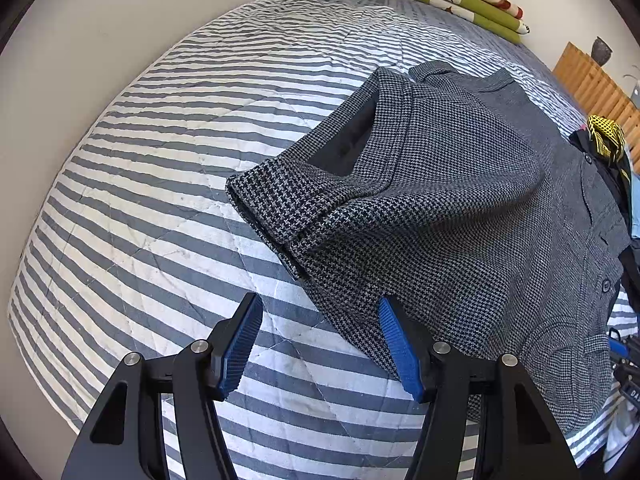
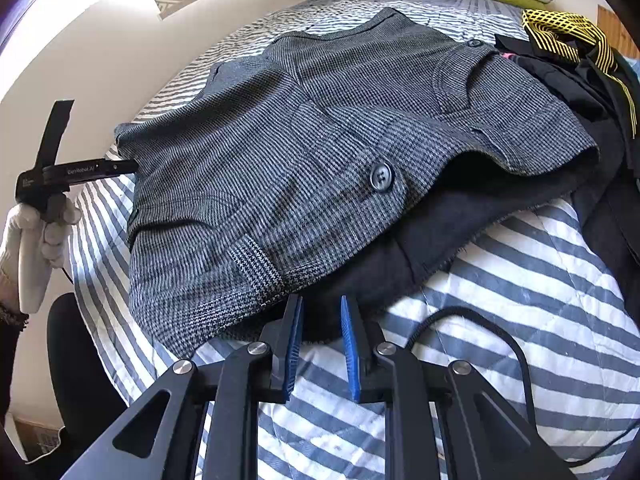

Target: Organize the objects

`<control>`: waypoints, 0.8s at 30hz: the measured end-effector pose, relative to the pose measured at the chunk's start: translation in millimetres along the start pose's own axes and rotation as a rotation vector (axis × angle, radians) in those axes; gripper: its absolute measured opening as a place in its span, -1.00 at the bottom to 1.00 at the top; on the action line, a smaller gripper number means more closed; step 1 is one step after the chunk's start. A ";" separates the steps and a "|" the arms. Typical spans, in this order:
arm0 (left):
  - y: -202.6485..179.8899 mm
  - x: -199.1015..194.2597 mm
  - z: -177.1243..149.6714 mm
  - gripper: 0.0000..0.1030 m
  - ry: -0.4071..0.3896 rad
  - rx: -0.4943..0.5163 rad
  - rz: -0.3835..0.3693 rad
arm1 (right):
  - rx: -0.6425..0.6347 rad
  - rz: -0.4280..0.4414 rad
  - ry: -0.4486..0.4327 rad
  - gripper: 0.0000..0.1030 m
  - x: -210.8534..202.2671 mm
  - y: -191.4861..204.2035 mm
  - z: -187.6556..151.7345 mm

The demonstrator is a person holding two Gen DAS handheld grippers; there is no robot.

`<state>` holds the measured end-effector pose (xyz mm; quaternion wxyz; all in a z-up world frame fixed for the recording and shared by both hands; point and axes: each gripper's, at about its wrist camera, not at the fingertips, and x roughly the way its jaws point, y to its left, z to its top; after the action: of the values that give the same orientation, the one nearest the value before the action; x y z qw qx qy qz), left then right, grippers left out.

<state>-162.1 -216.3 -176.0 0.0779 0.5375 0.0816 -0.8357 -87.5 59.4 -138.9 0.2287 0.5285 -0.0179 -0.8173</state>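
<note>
Left wrist: jacket just beyond open left gripper.

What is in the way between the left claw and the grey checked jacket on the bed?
Nothing visible. The left claw hangs open over bare striped bedspread, one pad already at the grey checked jacket edge, with no object between them.

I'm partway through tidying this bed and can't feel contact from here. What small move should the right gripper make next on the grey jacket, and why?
Probably ease the right gripper forward a little before closing. Its pads stand narrowly apart right at the houndstooth jacket hem, with no cloth clearly pinched between them. The left gripper is open beside the sleeve.
</note>
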 end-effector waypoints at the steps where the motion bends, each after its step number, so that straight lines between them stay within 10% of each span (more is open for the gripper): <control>1: 0.2 -0.4 0.5 0.25 -0.001 -0.004 0.000 | -0.006 0.005 0.004 -0.66 3.4 3.1 4.5; 9: -0.2 -8.2 6.7 0.25 -0.031 0.029 0.029 | -0.084 0.280 0.122 -0.66 17.0 31.4 3.7; 13: 20.1 -19.2 8.8 0.26 -0.069 -0.010 0.028 | -0.353 0.233 0.193 -0.67 0.0 64.3 -35.4; 24: 72.2 -35.2 35.1 0.54 -0.153 -0.170 -0.075 | -0.232 0.198 0.021 -0.02 -41.6 69.1 -55.8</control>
<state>-163.0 -292.9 -133.4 0.0979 0.4603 0.1658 -0.8666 -0.3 25.7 -109.1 0.3678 0.5028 0.0271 -0.7818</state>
